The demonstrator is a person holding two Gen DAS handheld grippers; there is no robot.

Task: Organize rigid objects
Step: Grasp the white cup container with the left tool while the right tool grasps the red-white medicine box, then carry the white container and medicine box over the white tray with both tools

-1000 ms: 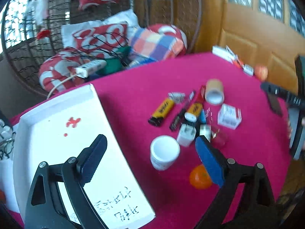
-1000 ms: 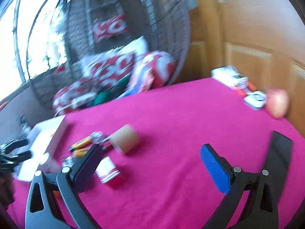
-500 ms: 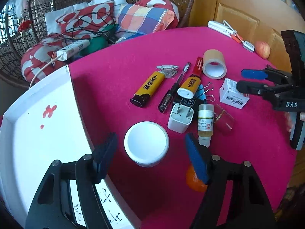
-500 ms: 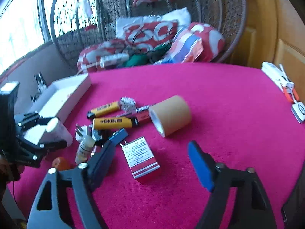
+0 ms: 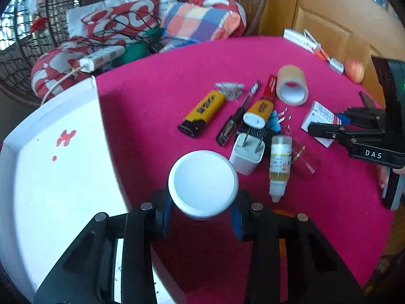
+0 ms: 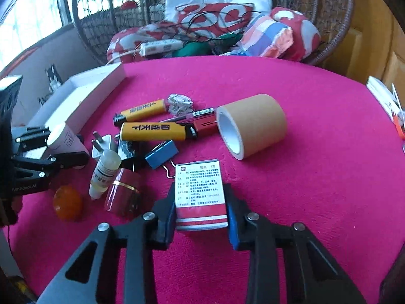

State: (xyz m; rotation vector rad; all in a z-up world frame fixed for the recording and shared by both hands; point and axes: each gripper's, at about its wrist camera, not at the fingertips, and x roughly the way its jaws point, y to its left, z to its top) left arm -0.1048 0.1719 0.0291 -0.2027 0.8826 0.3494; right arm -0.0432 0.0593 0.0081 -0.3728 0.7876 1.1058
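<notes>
On the pink tablecloth a white jar [image 5: 203,182] stands beside the white tray [image 5: 50,164]. My left gripper [image 5: 201,214] has its jaws closing on the jar, and both pads touch its sides. A small red-and-white box [image 6: 200,195] lies between the closing jaws of my right gripper [image 6: 201,215], pads against its long sides. Between them lies a pile: two yellow lighters [image 5: 202,111], a pen [image 5: 238,119], a white charger plug [image 5: 246,154], a dropper bottle [image 5: 279,164], a blue binder clip [image 6: 162,153] and a brown tape roll [image 6: 253,124].
An orange ball [image 6: 67,202] and a clear red cap [image 6: 124,192] lie near the table's front edge. An apple [image 5: 354,71] and small packets [image 5: 311,43] sit at the far right. A wicker chair with cushions [image 5: 157,25] and a power strip [image 5: 101,55] stands behind the table.
Both grippers have come down and forward, and their jaws have narrowed from wide open. The left now touches the white jar, the right the small box.
</notes>
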